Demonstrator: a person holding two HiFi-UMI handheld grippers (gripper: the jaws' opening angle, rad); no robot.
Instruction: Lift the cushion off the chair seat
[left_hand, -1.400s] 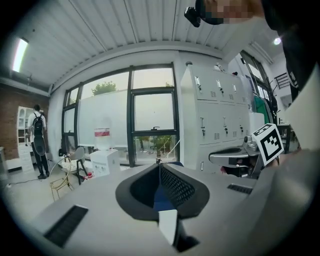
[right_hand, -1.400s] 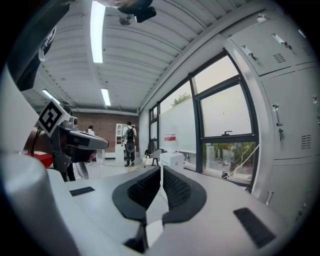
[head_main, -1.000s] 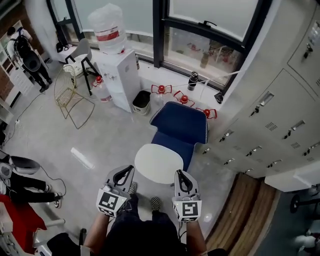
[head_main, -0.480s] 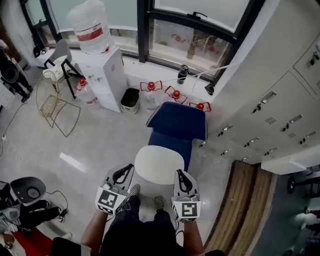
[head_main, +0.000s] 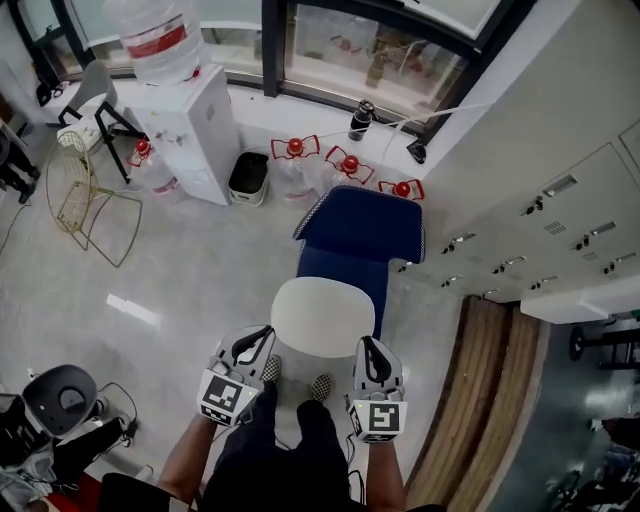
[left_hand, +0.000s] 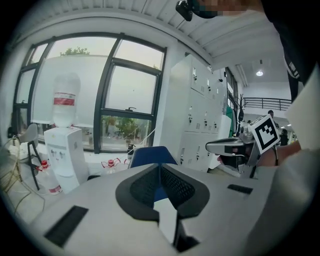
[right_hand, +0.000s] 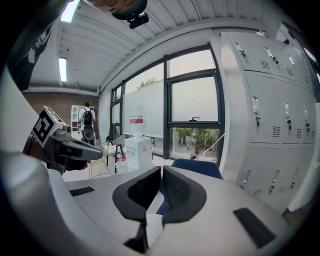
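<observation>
Empty, jaws closed, left gripper (head_main: 262, 333) and right gripper (head_main: 369, 344) hang at the white cushion's (head_main: 322, 315) seven and five o'clock.

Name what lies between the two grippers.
Head view: between the left gripper and right gripper lie the person's checkered shoes and the near edge of the white cushion.

You stand on a pale, glossy floor (head_main: 200, 270). The blue chair (head_main: 365, 225) stands on it, a white cushion (head_main: 322, 317) on its seat. Left of the chair are a black bin (head_main: 246, 178), a dispenser (head_main: 190, 130) and, furthest, a wire chair (head_main: 80, 195). Three red-topped bottles (head_main: 349, 163) sit behind the chair; a wooden strip (head_main: 480, 390) runs to its right.
</observation>
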